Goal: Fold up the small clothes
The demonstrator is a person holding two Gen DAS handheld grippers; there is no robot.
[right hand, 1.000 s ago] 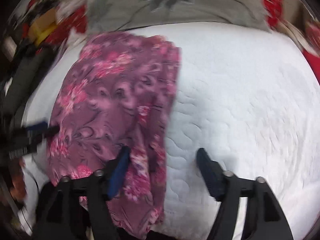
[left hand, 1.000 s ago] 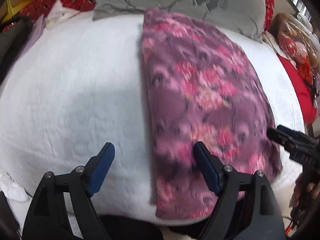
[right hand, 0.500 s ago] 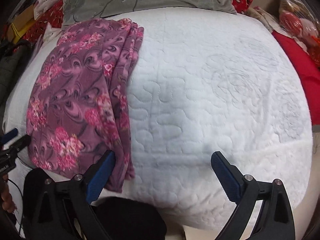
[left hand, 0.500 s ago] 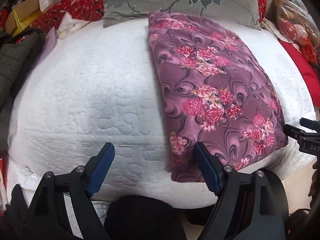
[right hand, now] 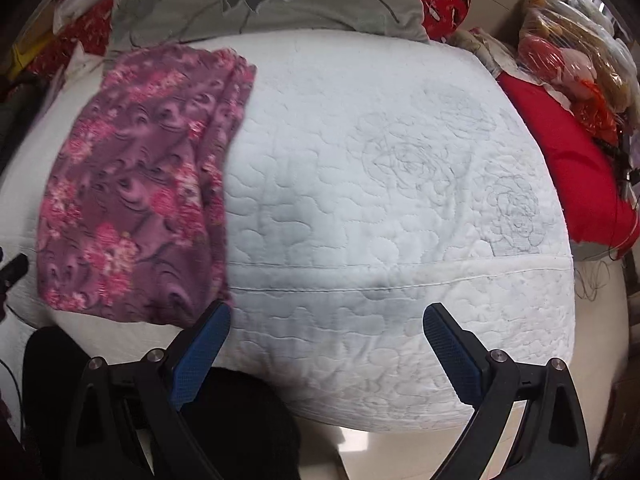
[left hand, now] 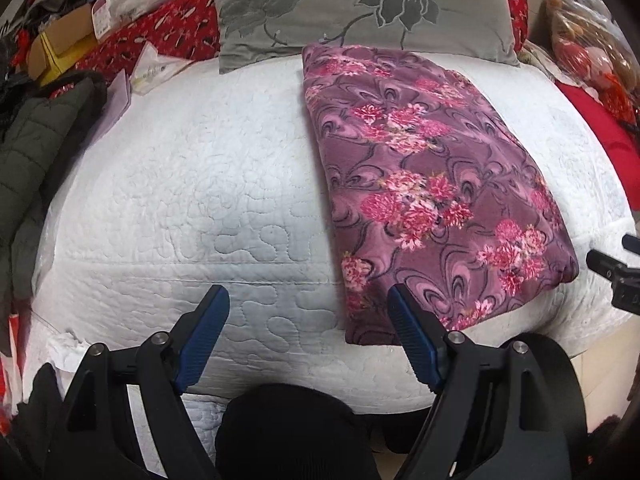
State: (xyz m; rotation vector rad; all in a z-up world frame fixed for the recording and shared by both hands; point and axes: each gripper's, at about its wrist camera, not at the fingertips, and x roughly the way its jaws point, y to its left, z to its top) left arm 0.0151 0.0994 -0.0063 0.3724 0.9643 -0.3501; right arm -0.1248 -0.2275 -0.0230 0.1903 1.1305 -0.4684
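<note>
A purple garment with pink flowers (left hand: 428, 184) lies folded in a long flat strip on the white quilted bed (left hand: 192, 184). It also shows in the right wrist view (right hand: 136, 192), at the left. My left gripper (left hand: 308, 320) is open and empty, above the bed's near edge, to the left of the garment's near end. My right gripper (right hand: 326, 336) is open and empty, above the near edge, to the right of the garment. The right gripper's tip shows at the far right of the left wrist view (left hand: 612, 268).
A grey flowered pillow (left hand: 360, 4) lies at the head of the bed. A dark jacket (left hand: 36, 152) and a pile of boxes and bags (left hand: 80, 36) sit to the left. A red cushion (right hand: 568, 168) and wrapped bundles (right hand: 572, 52) sit to the right.
Both grippers have pulled back from the garment toward the bed's near edge. The right gripper has opened wider. The garment lies still in its folded strip.
</note>
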